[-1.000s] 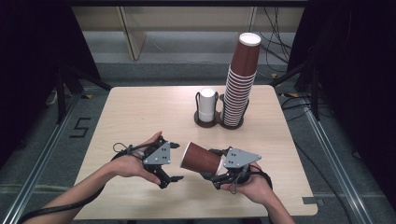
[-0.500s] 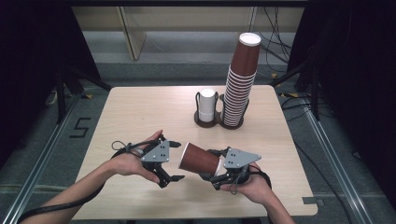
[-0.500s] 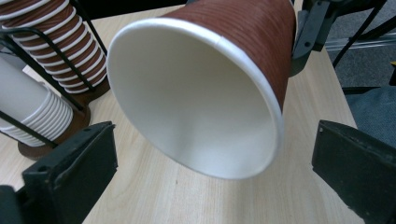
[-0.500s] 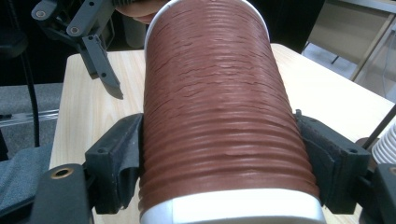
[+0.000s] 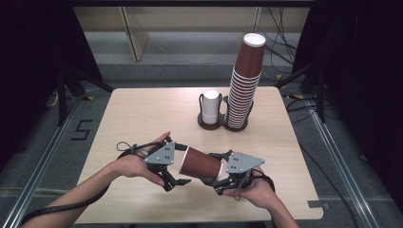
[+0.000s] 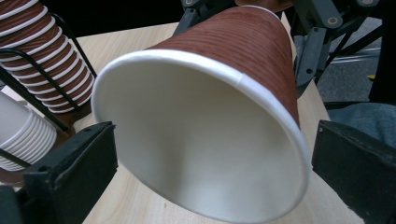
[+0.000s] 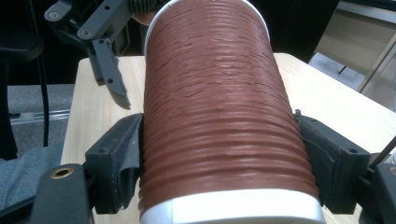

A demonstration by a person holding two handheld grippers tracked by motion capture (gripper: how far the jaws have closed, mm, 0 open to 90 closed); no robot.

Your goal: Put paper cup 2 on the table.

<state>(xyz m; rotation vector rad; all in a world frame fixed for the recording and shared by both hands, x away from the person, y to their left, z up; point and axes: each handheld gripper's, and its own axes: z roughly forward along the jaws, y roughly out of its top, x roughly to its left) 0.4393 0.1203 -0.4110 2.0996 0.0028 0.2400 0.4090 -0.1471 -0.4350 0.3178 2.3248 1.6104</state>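
Cup (image 5: 200, 164) in ribbed brown paper lies on its side in the air just above the near part of the worktop (image 5: 142, 114), carried between the person's two hands. The right tongs (image 5: 215, 179) grasp it near its closed bottom end: in the right gripper view the cup (image 7: 219, 116) runs away from the camera between the two black jaws, and both pads press flat against its ribbed wall, one on each side. Its white-rimmed mouth points toward the left tongs (image 5: 177, 178), which are released. In the left gripper view the open mouth of the cup (image 6: 201, 140) faces the camera, tilted, with the white inside showing; the two jaws stand wide apart at the lower corners, one on each side of the rim and just clear of it, neither pad pressing on the paper. From the high view the left hand (image 5: 130, 164) and the right hand (image 5: 256, 190) sit close together near the front edge, with the cup bridging the gap between the two tools.

Farther back, well apart from the held cup, a dark holder (image 5: 223, 124) carries a short stack of white cups (image 5: 210, 107) and, beside it, a tall tower of brown cups (image 5: 244, 80).
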